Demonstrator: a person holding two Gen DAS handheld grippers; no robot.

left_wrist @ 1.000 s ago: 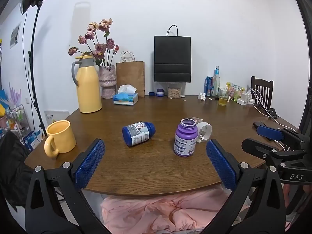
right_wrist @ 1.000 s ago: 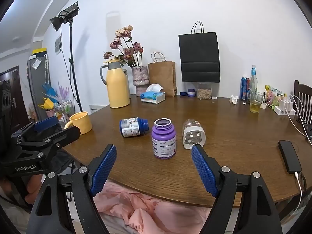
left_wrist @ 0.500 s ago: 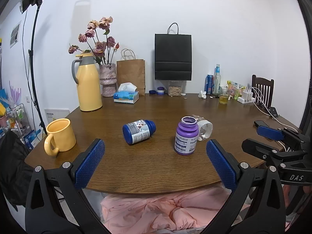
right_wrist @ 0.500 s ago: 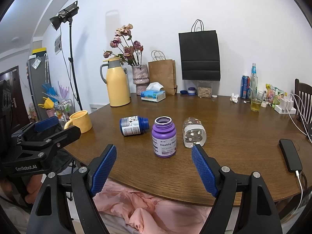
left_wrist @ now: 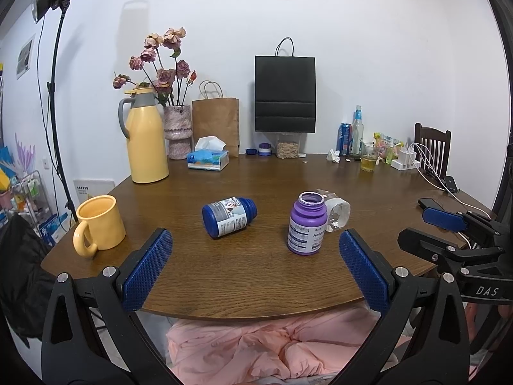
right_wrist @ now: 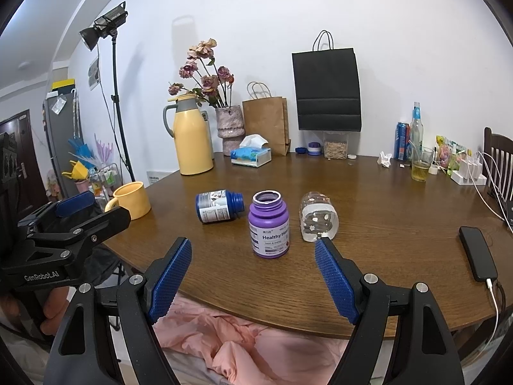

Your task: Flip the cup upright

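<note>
**Clear cup on its side, both grippers spread wide**

While both tools hover at the near edge of the round wooden tabletop (right_wrist: 384, 211), nothing is gripped. The left hand-held gripper (left_wrist: 256, 269) stands wide, its blue cross-hatched pads (left_wrist: 148, 268) well apart and holding nothing. The right hand-held gripper (right_wrist: 253, 280) is likewise wide and bare, its right pad tip near the cup's base as seen in the right wrist view.

A clear, smooth-walled cup (right_wrist: 317, 216) with small flower prints lies on its side on the dark, grained wood, its round base turned toward the right wrist camera. Just to its left stands a glossy purple bottle (right_wrist: 270, 226), upright, lid off, with a white label. Further left a dark blue bottle (right_wrist: 218, 206) lies on its side, its neck pointing toward the purple one.

Near the left rim sits a matte yellow mug (left_wrist: 99, 224) with a loop handle. A flat black phone (right_wrist: 477, 253) rests on the right, cable attached.
</note>
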